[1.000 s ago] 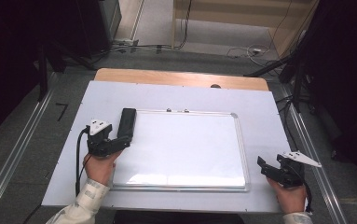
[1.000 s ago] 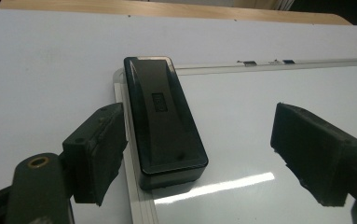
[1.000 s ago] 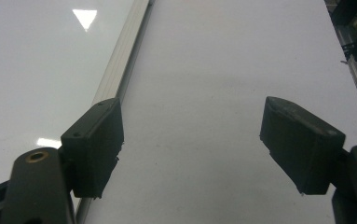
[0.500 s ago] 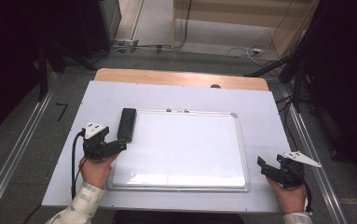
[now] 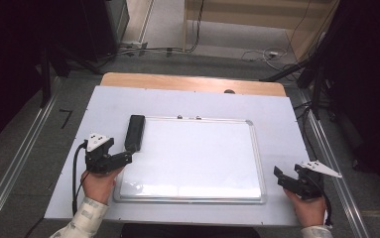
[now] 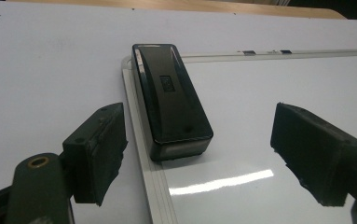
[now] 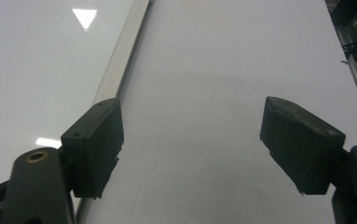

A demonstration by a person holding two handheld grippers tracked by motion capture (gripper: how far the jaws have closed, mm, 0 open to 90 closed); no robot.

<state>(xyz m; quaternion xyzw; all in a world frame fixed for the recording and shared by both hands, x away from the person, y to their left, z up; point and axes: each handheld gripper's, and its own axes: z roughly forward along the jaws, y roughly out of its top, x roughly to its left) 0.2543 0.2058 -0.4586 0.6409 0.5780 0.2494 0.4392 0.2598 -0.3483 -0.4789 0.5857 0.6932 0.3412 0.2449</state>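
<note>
A black eraser (image 5: 135,132) lies on the left rim of a blank whiteboard (image 5: 202,158) that rests flat on the white tabletop (image 5: 113,99). My left gripper (image 5: 127,158) is open just short of the eraser's near end. In the left gripper view the eraser (image 6: 171,98) lies ahead of the left gripper (image 6: 199,140), between the lines of its two spread jaws and touching neither. My right gripper (image 5: 280,177) hovers open and empty beyond the board's right edge. In the right gripper view the right gripper (image 7: 192,140) is over bare tabletop, beside the board's metal frame (image 7: 120,60).
Two small magnets (image 5: 187,117) sit on the whiteboard's far rim. A wooden strip (image 5: 192,83) borders the table's far side. Metal rails (image 5: 19,163) run along both sides, with cables on the floor behind.
My left gripper has drawn back a little to the left and toward the person, away from the eraser's near end. The eraser and the right gripper have not moved.
</note>
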